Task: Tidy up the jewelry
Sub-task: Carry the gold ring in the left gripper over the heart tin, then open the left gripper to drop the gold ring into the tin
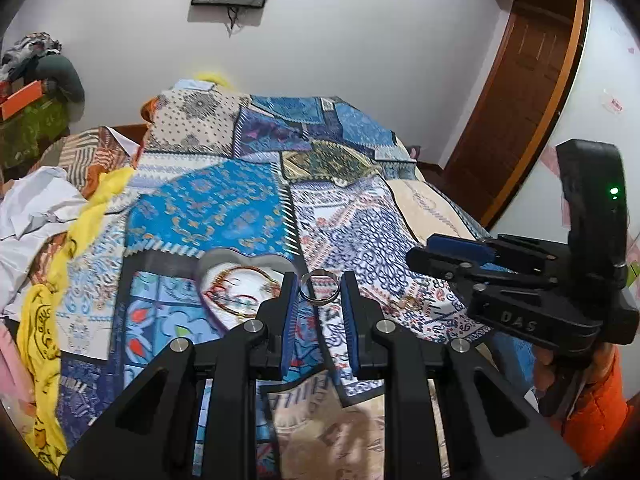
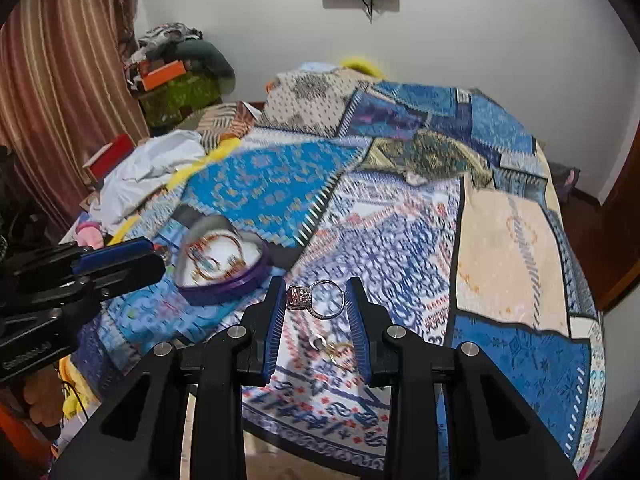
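Observation:
My left gripper [image 1: 319,292] is shut on a plain silver ring [image 1: 320,287], held between its blue pads above the patterned bedspread. My right gripper [image 2: 316,299] is shut on a silver ring with a pink stone [image 2: 314,299]. A heart-shaped purple box [image 1: 240,280] holding several bangles sits just left of the left gripper; it also shows in the right wrist view [image 2: 224,262]. Small gold and silver rings [image 2: 334,350] lie on the bedspread below the right gripper, and show faintly in the left wrist view [image 1: 404,303]. The right gripper's body [image 1: 520,292] shows at right.
A patchwork blue bedspread [image 1: 240,208] covers the bed. White and yellow cloths [image 1: 48,216] lie along the left edge. A wooden door [image 1: 520,92] stands at right, a cluttered stand [image 2: 176,80] at back left, a striped curtain [image 2: 60,92] at left.

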A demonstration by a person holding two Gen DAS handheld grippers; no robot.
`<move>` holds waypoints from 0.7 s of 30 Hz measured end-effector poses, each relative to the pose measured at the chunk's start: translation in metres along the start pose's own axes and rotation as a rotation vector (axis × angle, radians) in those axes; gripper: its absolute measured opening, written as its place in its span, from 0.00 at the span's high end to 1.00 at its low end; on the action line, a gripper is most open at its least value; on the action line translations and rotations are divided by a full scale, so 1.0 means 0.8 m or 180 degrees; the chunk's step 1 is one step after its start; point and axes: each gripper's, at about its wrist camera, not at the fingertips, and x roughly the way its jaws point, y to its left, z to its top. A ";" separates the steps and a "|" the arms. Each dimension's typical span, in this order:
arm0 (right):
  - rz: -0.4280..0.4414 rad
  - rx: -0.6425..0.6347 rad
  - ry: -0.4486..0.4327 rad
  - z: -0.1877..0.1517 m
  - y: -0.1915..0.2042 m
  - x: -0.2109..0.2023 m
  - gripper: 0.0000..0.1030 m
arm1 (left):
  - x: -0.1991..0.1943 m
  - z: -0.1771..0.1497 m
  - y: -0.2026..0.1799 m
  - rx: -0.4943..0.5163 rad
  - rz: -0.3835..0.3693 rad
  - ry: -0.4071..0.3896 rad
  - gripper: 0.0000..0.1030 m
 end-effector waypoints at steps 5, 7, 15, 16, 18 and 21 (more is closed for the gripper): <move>0.0032 -0.0052 -0.0116 0.016 0.022 -0.006 0.73 | -0.018 0.002 0.021 -0.0041 0.0086 -0.0109 0.80; 0.0049 -0.0083 -0.0132 0.020 0.031 -0.006 0.73 | -0.023 0.003 0.030 -0.0070 0.0119 -0.0143 0.80; 0.0158 -0.0182 -0.0080 0.026 0.062 0.013 0.73 | -0.024 0.001 0.065 -0.0154 0.0204 -0.0162 0.80; 0.0172 -0.0195 -0.0062 0.026 0.065 0.017 0.73 | -0.022 0.001 0.069 -0.0165 0.0209 -0.0153 0.80; 0.0191 -0.0235 -0.0019 0.026 0.072 0.027 0.73 | -0.016 0.000 0.077 -0.0188 0.0206 -0.0126 0.80; 0.0209 -0.0295 0.0055 0.028 0.079 0.044 0.73 | -0.002 -0.002 0.088 -0.0228 0.0179 -0.0070 0.80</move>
